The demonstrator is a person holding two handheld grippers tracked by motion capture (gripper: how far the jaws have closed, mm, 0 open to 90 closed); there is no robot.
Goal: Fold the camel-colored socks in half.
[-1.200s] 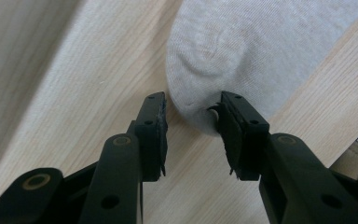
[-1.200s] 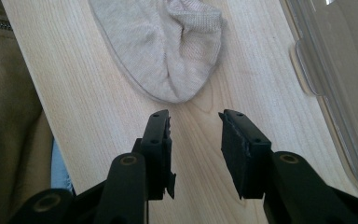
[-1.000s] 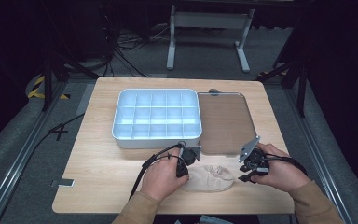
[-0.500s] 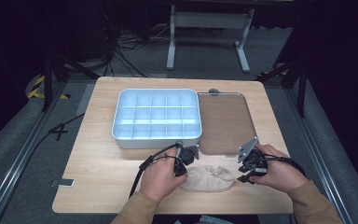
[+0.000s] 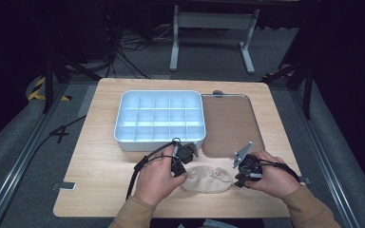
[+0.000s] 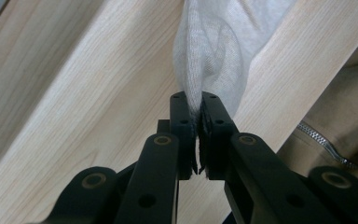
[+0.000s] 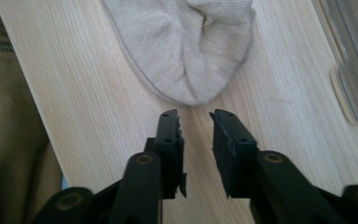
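The beige sock (image 5: 208,178) lay on the near part of the wooden table (image 5: 100,175), between the two hands and just in front of the white compartment box (image 5: 159,118), with the brown tray (image 5: 230,123) to the right of that box. The left gripper (image 6: 196,100) had pinched the sock's left end, its jaws pressed together on a fold of the knit that rose bunched from between the pads. The right gripper (image 7: 195,116) hovered just short of the sock's right end; its jaws had just been closing, yet a gap stood between them with bare wood showing through it and no cloth inside. The likely trouble from here was on that right side: if those jaws shut where they stood, they would probably close on nothing, and the sock would hang from one end alone. The left pinch looked shallow too, holding only a thin ridge of fabric, so a pull might let the knit slide out. A lift by one end could also drag the loose end across the table towards the near edge.
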